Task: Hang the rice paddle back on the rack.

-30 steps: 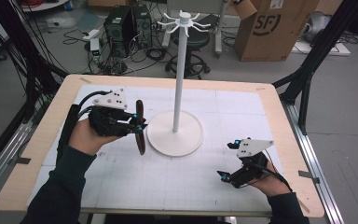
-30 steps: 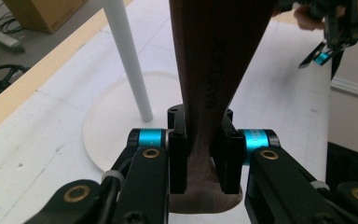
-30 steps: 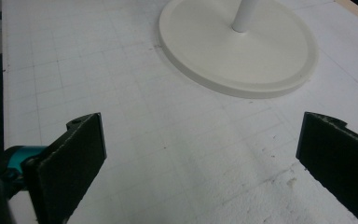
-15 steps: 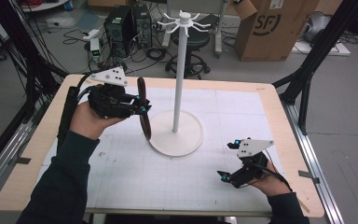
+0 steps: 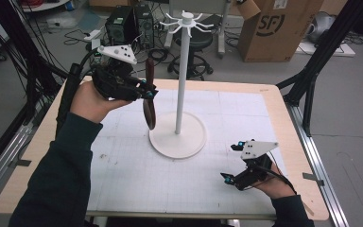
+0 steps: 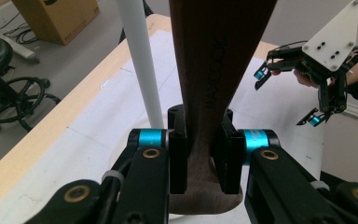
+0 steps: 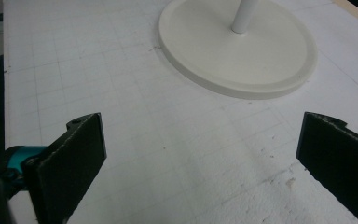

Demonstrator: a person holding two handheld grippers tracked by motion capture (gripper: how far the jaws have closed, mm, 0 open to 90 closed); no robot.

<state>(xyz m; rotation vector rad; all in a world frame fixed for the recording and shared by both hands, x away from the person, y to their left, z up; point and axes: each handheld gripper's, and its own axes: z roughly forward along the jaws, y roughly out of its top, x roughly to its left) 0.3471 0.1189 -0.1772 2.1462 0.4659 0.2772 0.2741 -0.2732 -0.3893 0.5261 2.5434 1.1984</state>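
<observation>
A dark brown wooden spoon (image 5: 149, 101) is raised above the counter (image 5: 274, 101), just left of the white pole of a stand (image 5: 182, 80). It hangs roughly upright, its broad end down near the edge of the stand's round base (image 5: 189, 142) and its narrow end up. In the left gripper view the spoon (image 6: 214, 70) sits squeezed between the two black fingers (image 6: 177, 149), which press on it from both sides, with the pole (image 6: 142, 65) just beside it.

The left gripper (image 5: 144, 92) holds the spoon in the air at the counter's far left part, carried by the left hand (image 5: 90, 99). The top of the stand carries a ring of thin white hooks (image 5: 186, 21).

The right gripper (image 5: 234, 163) rests low at the near right part of the counter, well apart from the stand, in the right hand (image 5: 274, 182). Its fingers (image 7: 74, 154) stand wide apart with nothing between them, over white gridded paper (image 7: 144, 140), with the base (image 7: 242, 51) beyond.

Past the counter stand a cardboard box (image 5: 274, 28) and a black stool (image 5: 196, 42) on the floor.
</observation>
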